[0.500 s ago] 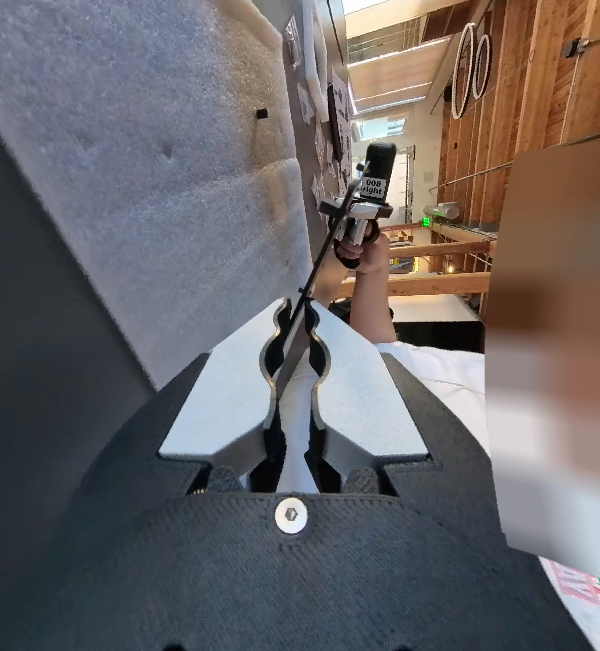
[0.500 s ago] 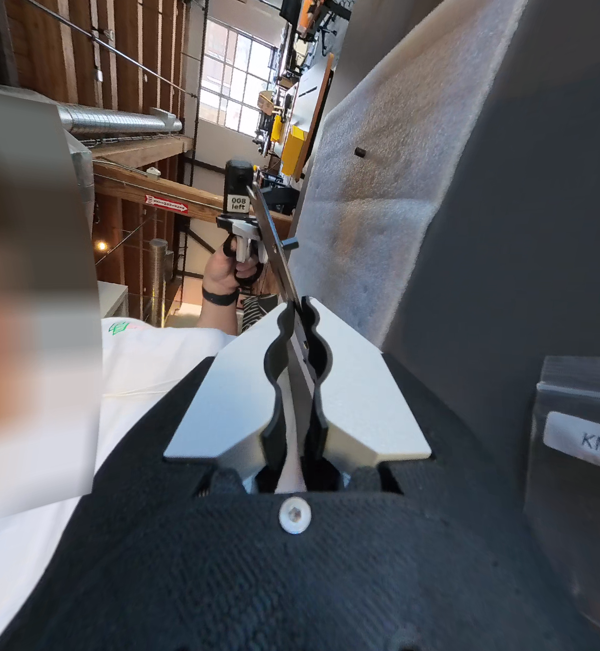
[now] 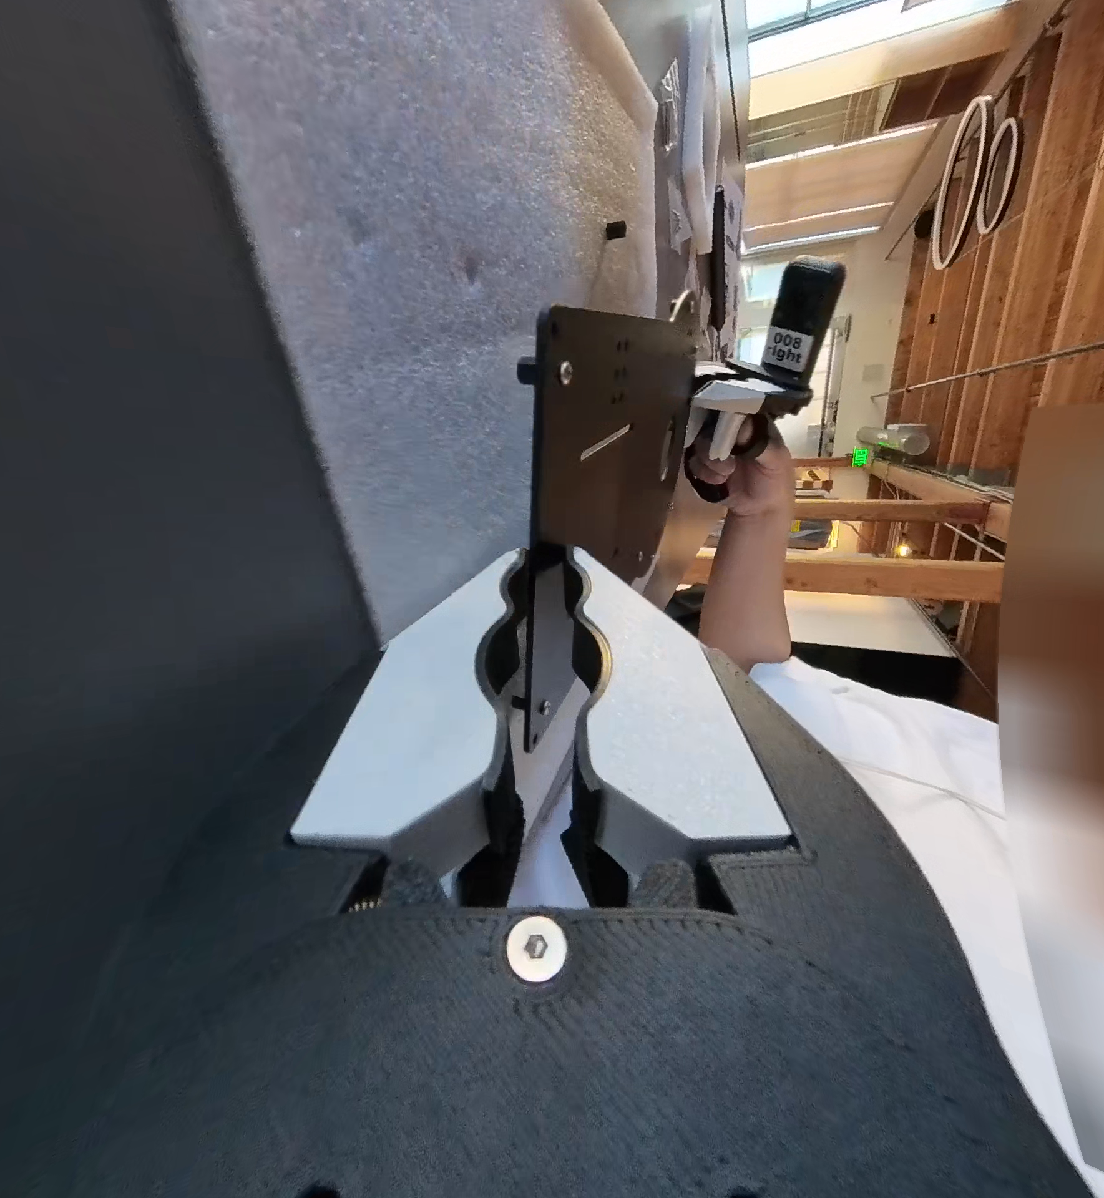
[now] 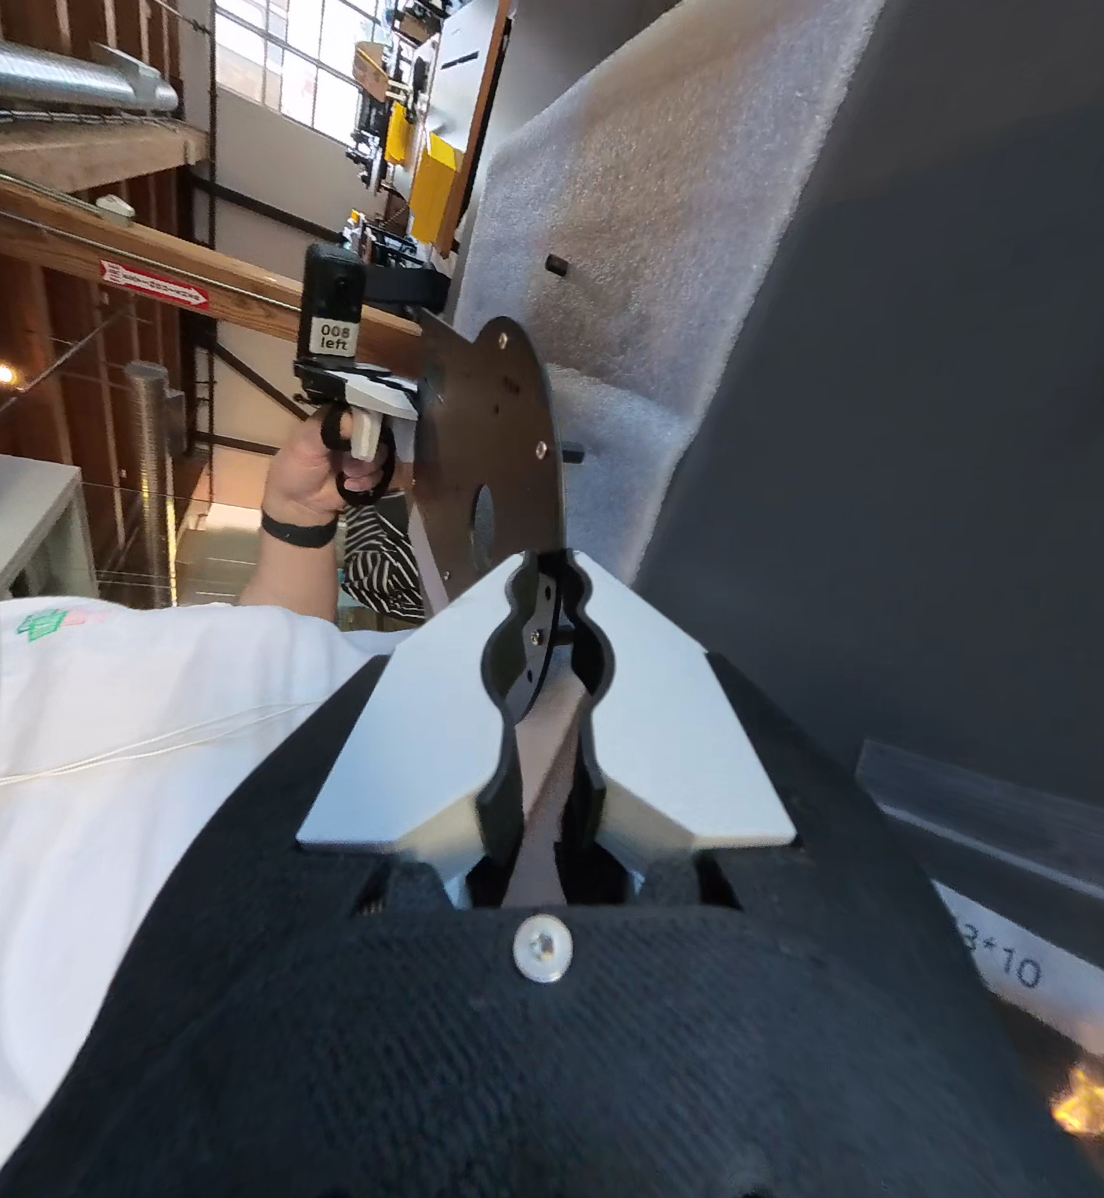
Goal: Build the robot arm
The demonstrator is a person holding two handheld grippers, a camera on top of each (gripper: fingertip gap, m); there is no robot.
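Centrally clamped at opposite edges by left gripper [image 3: 546, 557] and right gripper [image 4: 546, 557], jaws closed on it: black plate [image 3: 607, 441], beside white foam sheet [image 3: 419, 259] at upper left.

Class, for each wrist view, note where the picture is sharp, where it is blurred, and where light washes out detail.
Left wrist view: black plate sharp, window top right blown out, straight beams bowed by the lens. Right wrist view: hand-held gripper crisp, labelled bag at lower right smeared, windows overexposed.
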